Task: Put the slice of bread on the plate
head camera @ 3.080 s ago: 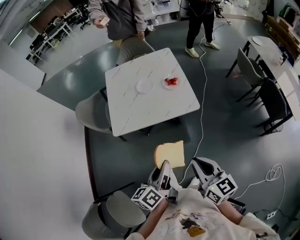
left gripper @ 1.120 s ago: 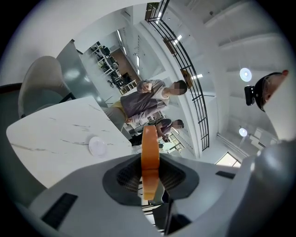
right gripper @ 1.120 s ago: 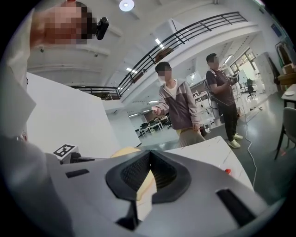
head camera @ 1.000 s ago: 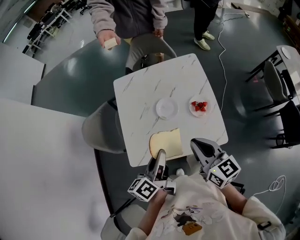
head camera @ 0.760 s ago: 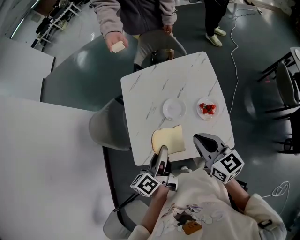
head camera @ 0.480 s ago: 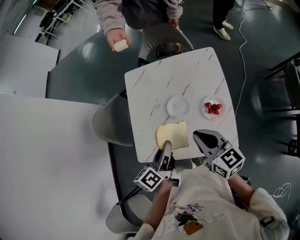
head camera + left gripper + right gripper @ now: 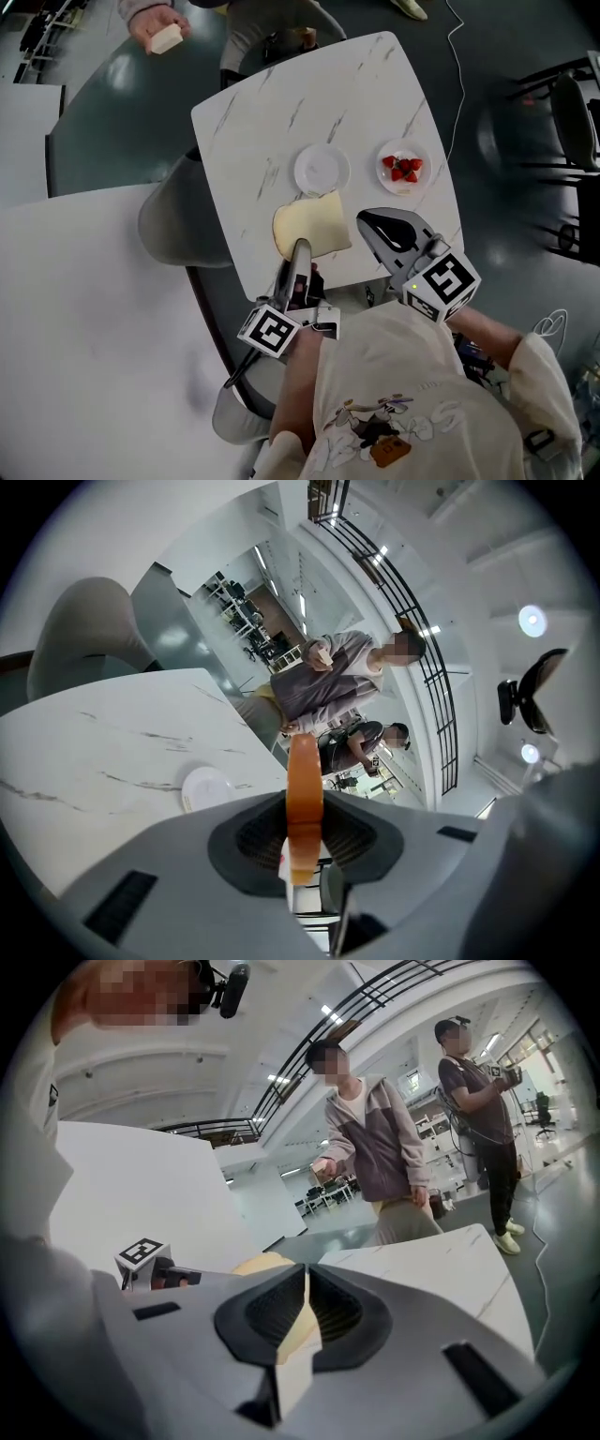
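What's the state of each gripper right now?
Left gripper: closed on the slice of bread, fingers pinching its near edge.
Right gripper: closed, fingers together, holding nothing.

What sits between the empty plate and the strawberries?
Nothing, just bare marble tabletop between the empty plate and the strawberries, as the head view shows.

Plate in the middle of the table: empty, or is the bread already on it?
Empty. The plate shows bare white; the bread slice is clamped in the jaws of the left gripper, at its near side.
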`<state>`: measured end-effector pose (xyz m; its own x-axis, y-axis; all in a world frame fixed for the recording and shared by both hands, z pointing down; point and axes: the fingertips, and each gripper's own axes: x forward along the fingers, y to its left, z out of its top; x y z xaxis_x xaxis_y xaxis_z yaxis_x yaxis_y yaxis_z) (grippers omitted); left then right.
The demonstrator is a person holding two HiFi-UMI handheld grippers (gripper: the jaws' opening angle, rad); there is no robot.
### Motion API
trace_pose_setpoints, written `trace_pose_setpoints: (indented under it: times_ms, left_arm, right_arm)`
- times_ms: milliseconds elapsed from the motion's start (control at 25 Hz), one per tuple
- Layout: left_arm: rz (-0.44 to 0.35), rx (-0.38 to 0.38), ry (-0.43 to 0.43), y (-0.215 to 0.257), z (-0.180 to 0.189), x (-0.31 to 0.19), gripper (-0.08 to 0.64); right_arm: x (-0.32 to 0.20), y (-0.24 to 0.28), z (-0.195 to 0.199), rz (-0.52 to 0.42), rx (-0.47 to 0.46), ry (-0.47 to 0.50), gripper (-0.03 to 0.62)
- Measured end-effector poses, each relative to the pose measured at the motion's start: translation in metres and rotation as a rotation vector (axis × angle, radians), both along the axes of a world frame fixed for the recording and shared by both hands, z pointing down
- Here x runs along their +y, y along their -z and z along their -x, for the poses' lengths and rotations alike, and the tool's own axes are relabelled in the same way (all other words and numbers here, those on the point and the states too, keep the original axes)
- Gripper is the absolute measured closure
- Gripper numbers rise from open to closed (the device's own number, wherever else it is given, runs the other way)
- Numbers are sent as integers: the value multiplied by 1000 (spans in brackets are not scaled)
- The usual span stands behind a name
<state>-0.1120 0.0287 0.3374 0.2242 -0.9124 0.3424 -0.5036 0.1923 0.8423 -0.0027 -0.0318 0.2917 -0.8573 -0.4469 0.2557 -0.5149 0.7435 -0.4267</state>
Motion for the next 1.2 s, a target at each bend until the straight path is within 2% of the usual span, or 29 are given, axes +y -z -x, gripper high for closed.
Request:
trace_pose_setpoints:
  times_ms: [280, 400, 600, 840, 1040, 1200]
  left_arm:
    - [6, 32, -30, -48, 17, -28, 466]
    - [40, 56, -42, -75, 19, -41, 466]
    - [47, 67, -104, -106, 16, -69, 466]
    - [118, 124, -124, -150, 7, -89, 466]
    - [111, 80, -158, -169, 7, -110, 466]
    - [126, 76, -157, -185, 8, -115, 466]
  right_arm:
    - [-11, -44, 18, 12, 66, -2, 588]
    - [-18, -72, 23, 25, 98, 15, 588]
    - [-27, -107, 29, 68, 130, 16, 588]
    - [-35, -143, 35, 108, 152, 3, 588]
    - [-46, -178, 38, 132, 176, -3, 588]
    - [-50, -201, 43, 148, 203, -5, 588]
